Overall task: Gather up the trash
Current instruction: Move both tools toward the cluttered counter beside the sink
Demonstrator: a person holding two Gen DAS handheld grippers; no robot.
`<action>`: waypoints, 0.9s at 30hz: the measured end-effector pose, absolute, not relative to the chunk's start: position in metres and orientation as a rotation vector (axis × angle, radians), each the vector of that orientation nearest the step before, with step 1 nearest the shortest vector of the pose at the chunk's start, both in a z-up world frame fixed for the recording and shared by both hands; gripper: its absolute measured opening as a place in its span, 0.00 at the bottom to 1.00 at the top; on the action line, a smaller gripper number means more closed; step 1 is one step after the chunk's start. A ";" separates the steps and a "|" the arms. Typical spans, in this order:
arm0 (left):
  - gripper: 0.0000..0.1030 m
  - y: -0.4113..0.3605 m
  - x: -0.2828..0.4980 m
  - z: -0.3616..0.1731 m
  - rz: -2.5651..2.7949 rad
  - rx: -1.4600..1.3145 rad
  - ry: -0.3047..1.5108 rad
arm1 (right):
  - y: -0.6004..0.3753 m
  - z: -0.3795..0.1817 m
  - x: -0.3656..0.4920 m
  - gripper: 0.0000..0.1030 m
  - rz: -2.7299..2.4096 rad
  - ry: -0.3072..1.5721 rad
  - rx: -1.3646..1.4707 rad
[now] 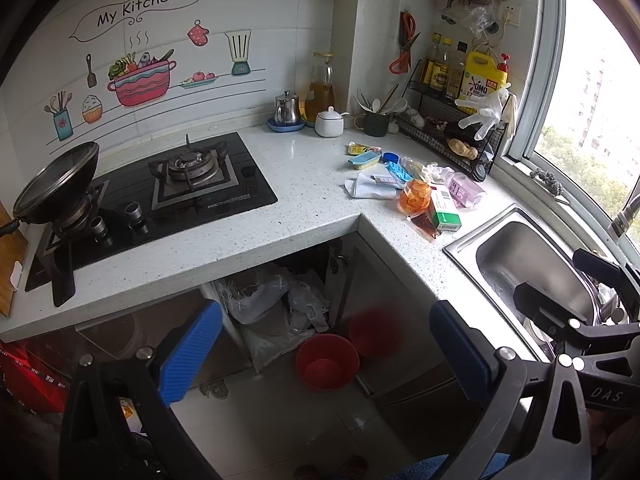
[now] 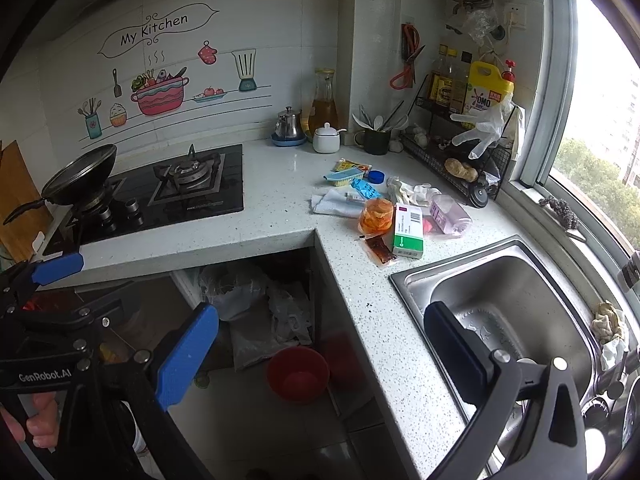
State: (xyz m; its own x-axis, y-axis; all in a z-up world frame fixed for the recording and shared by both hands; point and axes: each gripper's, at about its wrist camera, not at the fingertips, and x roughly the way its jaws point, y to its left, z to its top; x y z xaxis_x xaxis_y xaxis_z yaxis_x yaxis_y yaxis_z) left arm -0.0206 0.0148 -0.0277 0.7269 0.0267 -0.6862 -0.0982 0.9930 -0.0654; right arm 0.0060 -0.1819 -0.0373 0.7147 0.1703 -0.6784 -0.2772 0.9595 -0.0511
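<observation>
A heap of trash lies on the white counter (image 1: pixel 304 184) between hob and sink: a green-and-white box (image 1: pixel 446 210) (image 2: pixel 408 230), an orange crumpled wrapper (image 1: pixel 415 196) (image 2: pixel 376 216), a brown sauce packet (image 1: pixel 424 226) (image 2: pixel 378 250), a pink plastic pack (image 1: pixel 464 190) (image 2: pixel 450 214), white tissue (image 1: pixel 368 186) (image 2: pixel 332 202) and a blue cap (image 1: pixel 390 157) (image 2: pixel 376 176). A red bucket (image 1: pixel 327 362) (image 2: pixel 298 374) stands on the floor below the counter corner. My left gripper (image 1: pixel 326 350) and right gripper (image 2: pixel 322 354) hang open and empty, well short of the heap.
A black gas hob (image 1: pixel 208 184) with a wok (image 1: pixel 60 184) is at the left. The steel sink (image 2: pixel 512 304) is at the right, with a wire rack (image 2: pixel 452 152) of bottles behind the heap. Plastic bags (image 1: pixel 272 300) fill the open space under the counter.
</observation>
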 end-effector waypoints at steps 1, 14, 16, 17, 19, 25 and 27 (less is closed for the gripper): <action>1.00 0.015 -0.020 -0.027 0.070 -0.097 0.752 | -0.182 -0.037 0.006 1.00 0.252 0.734 -0.152; 1.00 0.013 -0.014 -0.026 0.076 -0.089 0.763 | -0.183 -0.042 0.008 1.00 0.268 0.736 -0.162; 1.00 0.011 -0.012 -0.025 0.082 -0.082 0.766 | -0.184 -0.043 0.010 1.00 0.272 0.739 -0.153; 1.00 0.011 -0.010 -0.025 0.083 -0.078 0.768 | -0.186 -0.044 0.011 1.00 0.275 0.744 -0.147; 1.00 0.010 -0.006 -0.026 0.086 -0.071 0.773 | -0.186 -0.045 0.014 1.00 0.279 0.744 -0.146; 1.00 0.003 0.014 -0.027 0.049 -0.070 0.794 | -0.192 -0.048 0.029 1.00 0.269 0.751 -0.147; 1.00 -0.001 0.025 -0.028 0.045 -0.056 0.800 | -0.197 -0.051 0.038 1.00 0.260 0.764 -0.132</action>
